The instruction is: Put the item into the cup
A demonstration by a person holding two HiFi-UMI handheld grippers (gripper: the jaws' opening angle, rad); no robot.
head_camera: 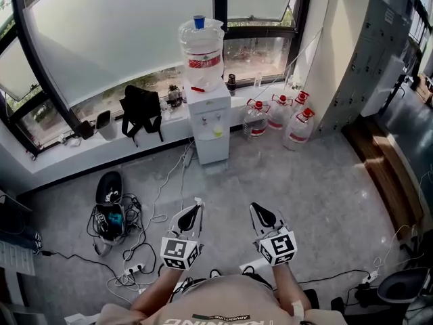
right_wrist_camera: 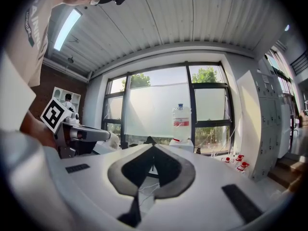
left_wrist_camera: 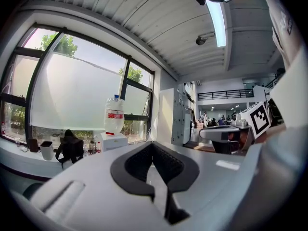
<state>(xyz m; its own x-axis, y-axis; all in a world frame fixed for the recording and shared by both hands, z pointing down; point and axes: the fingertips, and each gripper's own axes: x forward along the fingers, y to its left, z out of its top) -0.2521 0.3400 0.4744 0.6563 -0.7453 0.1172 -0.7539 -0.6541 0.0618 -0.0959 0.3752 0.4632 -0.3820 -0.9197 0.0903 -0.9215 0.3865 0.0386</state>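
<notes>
No cup and no item to put in one shows in any view. In the head view I hold both grippers at waist height over a grey floor. My left gripper point(head_camera: 197, 202) points forward with its jaws closed tip to tip and nothing between them; its own view shows the tips point(left_wrist_camera: 151, 144) meeting. My right gripper point(head_camera: 255, 206) stands beside it, also shut and empty, with its tips point(right_wrist_camera: 153, 146) touching. Each carries a marker cube near the hand.
A white water dispenser point(head_camera: 206, 120) with a large bottle point(head_camera: 201, 46) stands ahead by the window. Three water jugs point(head_camera: 279, 112) sit to its right. A black bag point(head_camera: 141, 108) hangs at the sill. Cables and a power strip point(head_camera: 128, 239) lie at left; grey lockers point(head_camera: 379, 53) at right.
</notes>
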